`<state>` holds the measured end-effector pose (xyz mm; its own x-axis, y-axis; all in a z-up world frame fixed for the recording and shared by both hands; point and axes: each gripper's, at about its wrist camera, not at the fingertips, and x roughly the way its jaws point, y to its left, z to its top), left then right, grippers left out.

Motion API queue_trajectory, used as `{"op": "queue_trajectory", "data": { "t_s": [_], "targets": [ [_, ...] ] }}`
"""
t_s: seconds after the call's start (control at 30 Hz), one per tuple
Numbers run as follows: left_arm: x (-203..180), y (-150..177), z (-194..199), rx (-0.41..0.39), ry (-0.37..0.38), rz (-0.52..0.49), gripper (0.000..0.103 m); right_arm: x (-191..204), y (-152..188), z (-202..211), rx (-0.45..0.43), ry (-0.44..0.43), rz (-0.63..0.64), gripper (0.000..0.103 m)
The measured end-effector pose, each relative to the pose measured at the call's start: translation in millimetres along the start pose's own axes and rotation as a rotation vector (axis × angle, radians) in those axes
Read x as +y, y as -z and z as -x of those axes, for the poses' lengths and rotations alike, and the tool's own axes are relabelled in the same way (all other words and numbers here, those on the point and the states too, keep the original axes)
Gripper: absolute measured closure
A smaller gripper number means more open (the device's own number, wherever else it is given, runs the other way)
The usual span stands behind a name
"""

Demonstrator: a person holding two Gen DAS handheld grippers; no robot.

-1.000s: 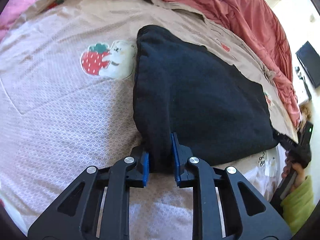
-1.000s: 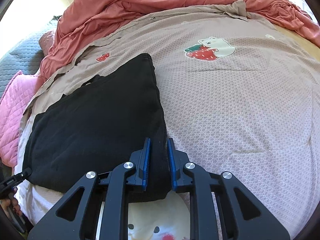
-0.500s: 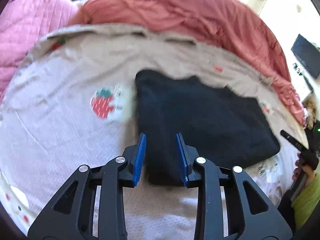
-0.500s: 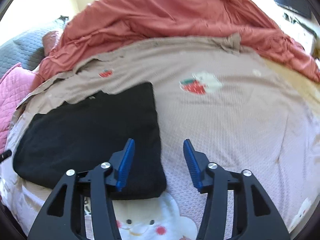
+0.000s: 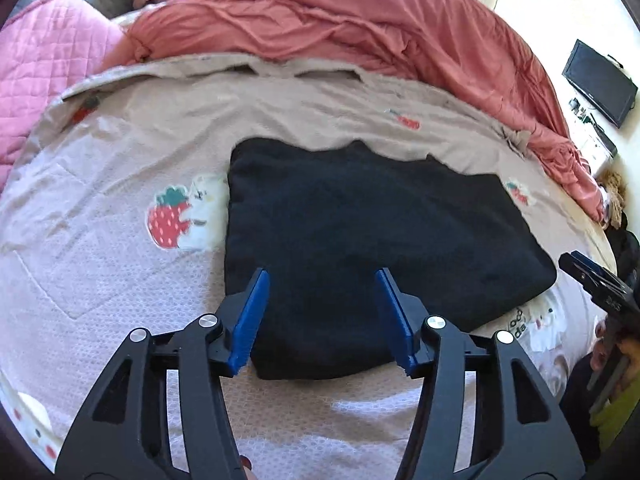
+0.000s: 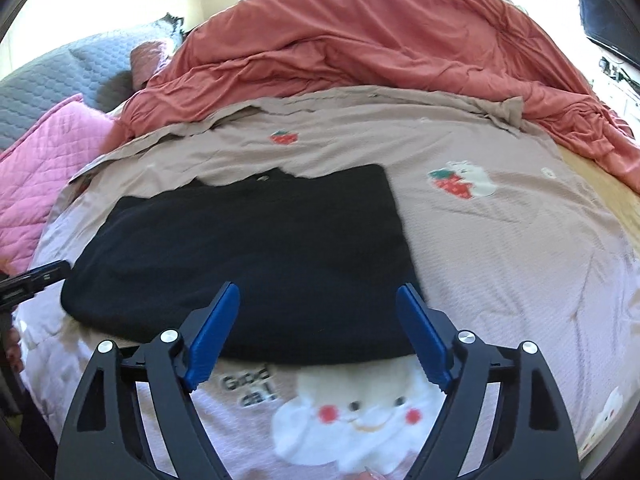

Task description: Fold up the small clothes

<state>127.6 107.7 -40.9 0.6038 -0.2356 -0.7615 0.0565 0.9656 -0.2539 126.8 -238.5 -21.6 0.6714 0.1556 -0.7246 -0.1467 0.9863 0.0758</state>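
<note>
Daylight enters from beyond the left gripper (image 5: 322, 316) and right gripper (image 6: 318, 334), overexposing the upper corners. Both fisheye views bend strongly toward dark circular edges. Fabric ahead of the fingers shows slight motion blur; shadows are soft.

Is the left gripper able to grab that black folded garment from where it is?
Probably yes: the left gripper is open right over the near edge of the black garment, with nothing lying between them.
</note>
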Motion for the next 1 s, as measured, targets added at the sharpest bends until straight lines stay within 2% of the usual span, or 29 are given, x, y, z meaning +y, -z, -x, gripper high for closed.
{"op": "queue_trajectory", "data": {
  "t_s": [0.1,0.33,0.4,0.43,0.67,0.8,1.0],
  "targets": [
    [1,-2,-5,0.011,-0.004,-0.007,0.045,17,4,-2,0.018,-0.003,0.035,0.020],
    [2,-6,-8,0.013,0.006,-0.009,0.035,47,3,-4,0.026,-0.008,0.083,0.018],
    [3,-8,-8,0.014,0.009,-0.001,0.028,53,3,-5,0.026,-0.010,0.090,0.010],
    [5,-9,-9,0.017,0.012,0.004,0.027,56,2,-5,0.022,-0.010,0.089,0.008],
    [18,-12,-13,0.051,-0.021,0.030,0.015,80,0,-12,0.029,-0.036,0.123,0.008],
    [31,-14,-10,0.052,-0.033,0.066,0.013,95,1,-15,0.039,-0.057,0.151,0.007],
    [52,-19,-8,0.046,-0.108,0.102,0.013,125,3,-25,0.061,-0.114,0.186,0.006]
  ]
}}
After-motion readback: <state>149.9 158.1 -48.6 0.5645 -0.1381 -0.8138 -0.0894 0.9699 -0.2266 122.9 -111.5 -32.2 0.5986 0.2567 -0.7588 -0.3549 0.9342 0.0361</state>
